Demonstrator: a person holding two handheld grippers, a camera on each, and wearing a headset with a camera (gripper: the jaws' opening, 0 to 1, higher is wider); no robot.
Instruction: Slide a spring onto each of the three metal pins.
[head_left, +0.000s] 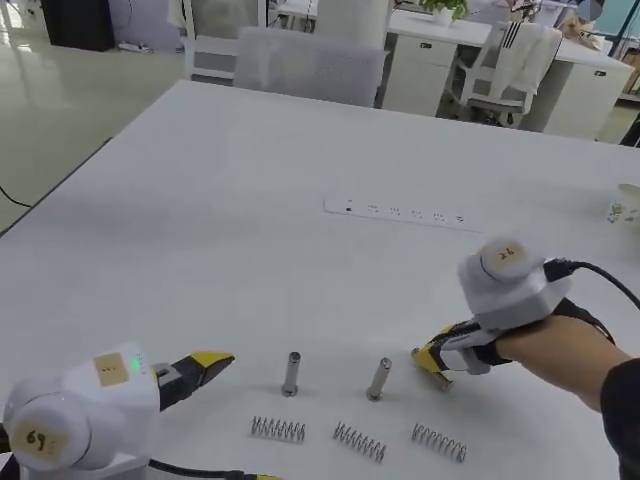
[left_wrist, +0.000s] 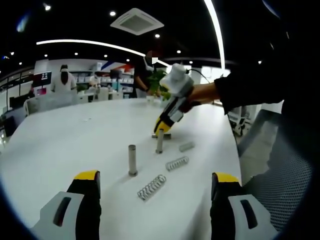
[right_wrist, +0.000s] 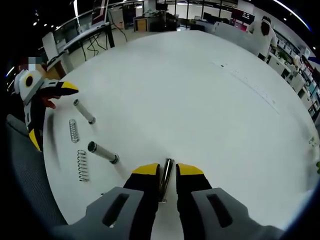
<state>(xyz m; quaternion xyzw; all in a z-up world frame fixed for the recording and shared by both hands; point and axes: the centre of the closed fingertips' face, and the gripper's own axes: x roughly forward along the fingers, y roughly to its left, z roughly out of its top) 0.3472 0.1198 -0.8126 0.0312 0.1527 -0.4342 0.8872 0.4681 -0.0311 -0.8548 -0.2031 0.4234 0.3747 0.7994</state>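
Springs, 3 of them, lie in a row on the white table nearest the person: left spring, middle spring, right spring. Just beyond them 2 metal pins stand upright and bare, the left pin and the middle pin. In the head view the right gripper is low at the table, right of the middle pin. Its own view shows its jaws clenched on the third pin. The left gripper is left of the left pin; its own view shows the jaws spread wide, holding nothing. A power strip lies farther back.
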